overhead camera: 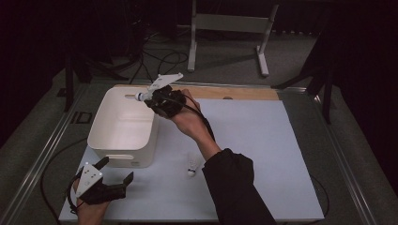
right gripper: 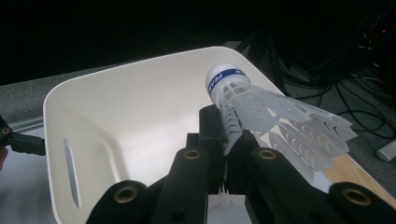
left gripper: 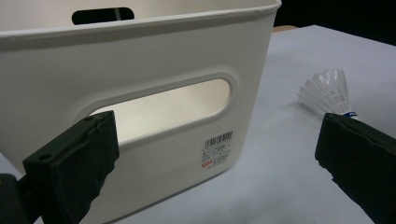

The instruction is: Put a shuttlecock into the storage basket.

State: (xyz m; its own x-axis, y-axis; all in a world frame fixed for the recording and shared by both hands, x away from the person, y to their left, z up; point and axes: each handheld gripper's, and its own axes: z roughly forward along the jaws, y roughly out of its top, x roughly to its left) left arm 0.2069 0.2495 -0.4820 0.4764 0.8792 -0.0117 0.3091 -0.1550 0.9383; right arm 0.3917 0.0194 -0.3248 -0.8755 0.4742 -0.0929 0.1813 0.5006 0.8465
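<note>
Right gripper (right gripper: 227, 140): fingers (right gripper: 212, 128) clamped on the skirt of a white shuttlecock (right gripper: 261, 116), cork end raised, held over the far right rim of the white bin (overhead camera: 123, 126), whose open interior lies below. Left gripper (overhead camera: 112, 172): fingers (left gripper: 74, 163) apart, holding nothing, at the bin's near wall by its handle slot. Second shuttlecock (overhead camera: 192, 167): lying on the table (overhead camera: 263, 154) right of the bin, bare surface around it.

shuttlecocks: 2 (one (right gripper: 261, 109), another (overhead camera: 192, 167)) | bin (overhead camera: 117, 136): 1 | tongs: 2
</note>
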